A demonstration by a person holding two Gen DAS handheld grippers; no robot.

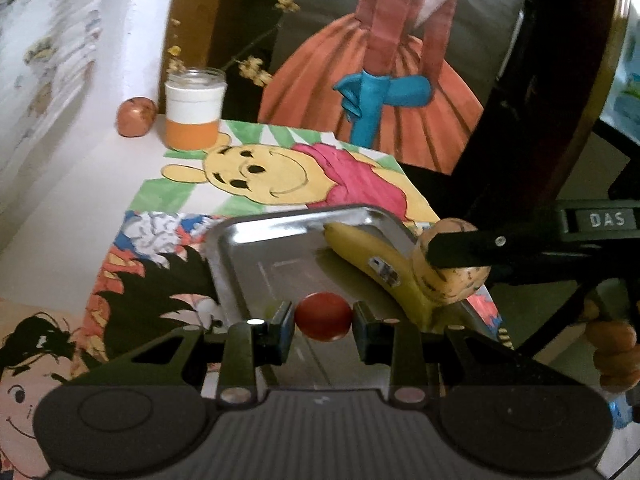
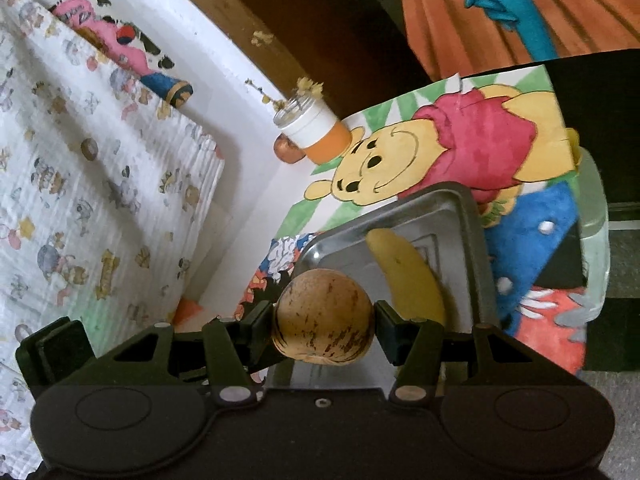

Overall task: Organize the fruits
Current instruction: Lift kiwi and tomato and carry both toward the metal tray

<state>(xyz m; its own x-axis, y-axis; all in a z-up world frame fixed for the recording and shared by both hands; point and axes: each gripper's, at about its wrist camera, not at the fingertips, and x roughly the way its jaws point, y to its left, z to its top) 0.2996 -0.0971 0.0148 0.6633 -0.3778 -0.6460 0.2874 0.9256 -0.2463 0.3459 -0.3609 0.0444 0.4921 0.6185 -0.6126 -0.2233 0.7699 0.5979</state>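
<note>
Through the left wrist camera I see my left gripper (image 1: pixel 323 322) clamped on a small round red fruit (image 1: pixel 323 317), one pad touching each side of it. The jaws stand narrow around it. The fruit hangs over the near part of a shiny metal tray (image 1: pixel 256 248).

The tray sits on a table covered with bright cartoon drawings (image 1: pixel 280 172), among them a yellow bear in a red shirt. A yellow banana (image 1: pixel 372 256) with a small sticker lies inside the tray along its right side, its tip pointing to the far edge.

At the right of this view my right gripper (image 1: pixel 460 256) reaches in, its black fingers closed on a tan fruit with dark brown flecks (image 1: pixel 452 284). That fruit is held just above the tray's right rim, close beside the banana. A hand (image 1: pixel 612 356) in an orange glove shows at the lower right, under the gripper's handle.

The right wrist camera shows the same grip from behind: the tan fruit fills the gap between the two pads, with the jaws about half spread to fit it. The tray and the banana lie just beyond it.

At the far left of the table stands a glass jar (image 1: pixel 195 110) banded white and orange, holding dried yellow flowers. A small reddish-brown fruit (image 1: pixel 135 117) sits just left of the jar, against the white wall.
</note>
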